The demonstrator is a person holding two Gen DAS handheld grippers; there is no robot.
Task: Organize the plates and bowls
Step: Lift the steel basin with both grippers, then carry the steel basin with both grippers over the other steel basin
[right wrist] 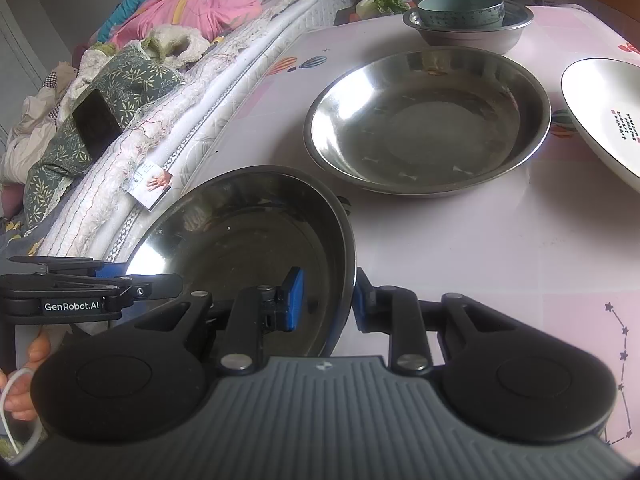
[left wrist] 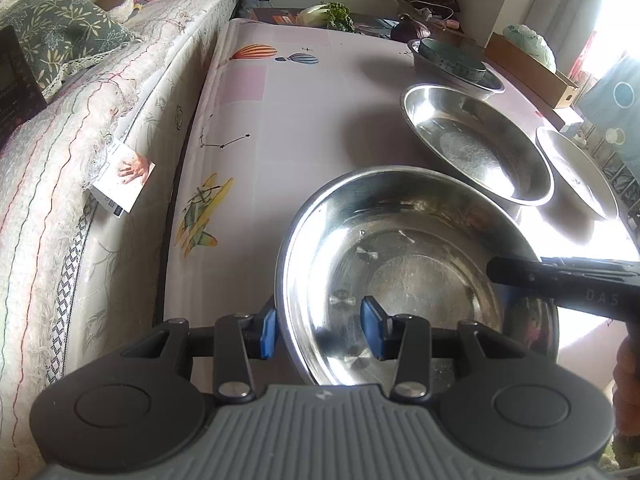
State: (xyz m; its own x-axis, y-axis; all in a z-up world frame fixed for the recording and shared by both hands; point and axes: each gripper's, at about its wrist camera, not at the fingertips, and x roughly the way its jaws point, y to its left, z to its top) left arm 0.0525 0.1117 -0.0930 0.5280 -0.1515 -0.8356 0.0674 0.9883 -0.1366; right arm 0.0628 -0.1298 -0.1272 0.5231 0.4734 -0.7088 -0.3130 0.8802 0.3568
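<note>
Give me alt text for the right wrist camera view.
The right gripper clamps the rim of a steel dish, with the left gripper at its opposite edge. Beyond on the pink table sit a second steel dish and a white plate.

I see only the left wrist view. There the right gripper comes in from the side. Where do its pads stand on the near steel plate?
Observer: The right gripper straddles the rim of the near steel plate: one pad inside, the other outside.
Operator: The white plate is mostly glare for me. Is something on it?
Observer: The white plate carries small red and dark printed marks. I see no food on its visible part.
</note>
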